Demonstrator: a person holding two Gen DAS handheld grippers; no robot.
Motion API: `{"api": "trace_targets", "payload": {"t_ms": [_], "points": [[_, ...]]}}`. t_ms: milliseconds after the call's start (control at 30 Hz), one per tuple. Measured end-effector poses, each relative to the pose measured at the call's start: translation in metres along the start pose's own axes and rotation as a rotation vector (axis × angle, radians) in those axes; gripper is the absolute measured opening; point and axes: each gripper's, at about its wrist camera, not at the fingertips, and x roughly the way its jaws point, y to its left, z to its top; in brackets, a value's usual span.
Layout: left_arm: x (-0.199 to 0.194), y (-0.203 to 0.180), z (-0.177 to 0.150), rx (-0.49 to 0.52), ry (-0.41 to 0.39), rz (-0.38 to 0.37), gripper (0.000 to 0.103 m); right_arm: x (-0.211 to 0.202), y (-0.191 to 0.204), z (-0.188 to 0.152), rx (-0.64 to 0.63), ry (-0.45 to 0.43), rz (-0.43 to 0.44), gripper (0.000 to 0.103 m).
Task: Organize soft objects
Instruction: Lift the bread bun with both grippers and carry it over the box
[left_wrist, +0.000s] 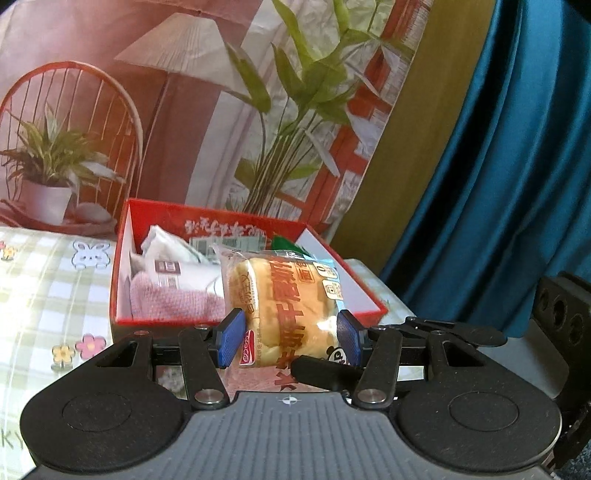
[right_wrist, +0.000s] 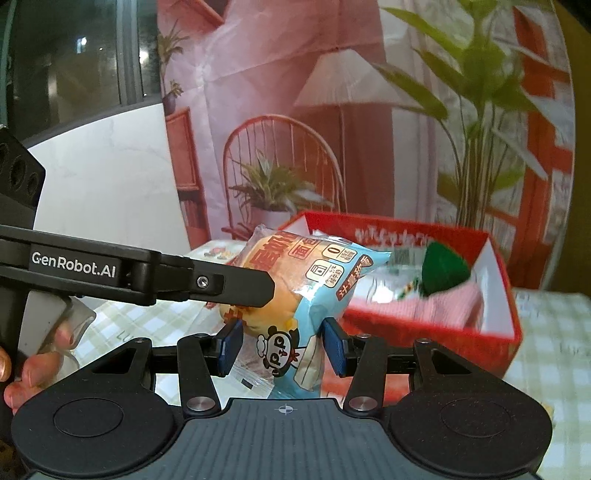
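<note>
Both tools clamp one bread packet (left_wrist: 284, 314): your left tool (left_wrist: 290, 338) across the loaf, your right tool (right_wrist: 282, 345) on its blue end, just before the red box (left_wrist: 155, 218). It looks light, squashy and slippery-wrapped; grip gently mid-loaf.

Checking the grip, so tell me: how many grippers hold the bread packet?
2: left gripper clamps its bun end, right gripper its blue panda end, before the red box.

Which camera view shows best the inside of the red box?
The left wrist view: the red box is sharp there, with pink cloth and white packets inside. The right wrist view shows it blurred and partly behind the bread packet.
</note>
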Motion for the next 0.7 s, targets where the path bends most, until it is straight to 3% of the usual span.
{"api": "trace_targets", "payload": {"t_ms": [467, 700], "points": [[0.073, 0.046, 0.052, -0.047, 0.027, 0.023, 0.057, 0.068, -0.039, 0.058, -0.065, 0.018, -0.017, 0.044], [0.11, 0.062, 0.067, -0.057, 0.074, 0.042, 0.057, 0.111, -0.063, 0.076, -0.056, 0.069, -0.027, 0.044]]}}
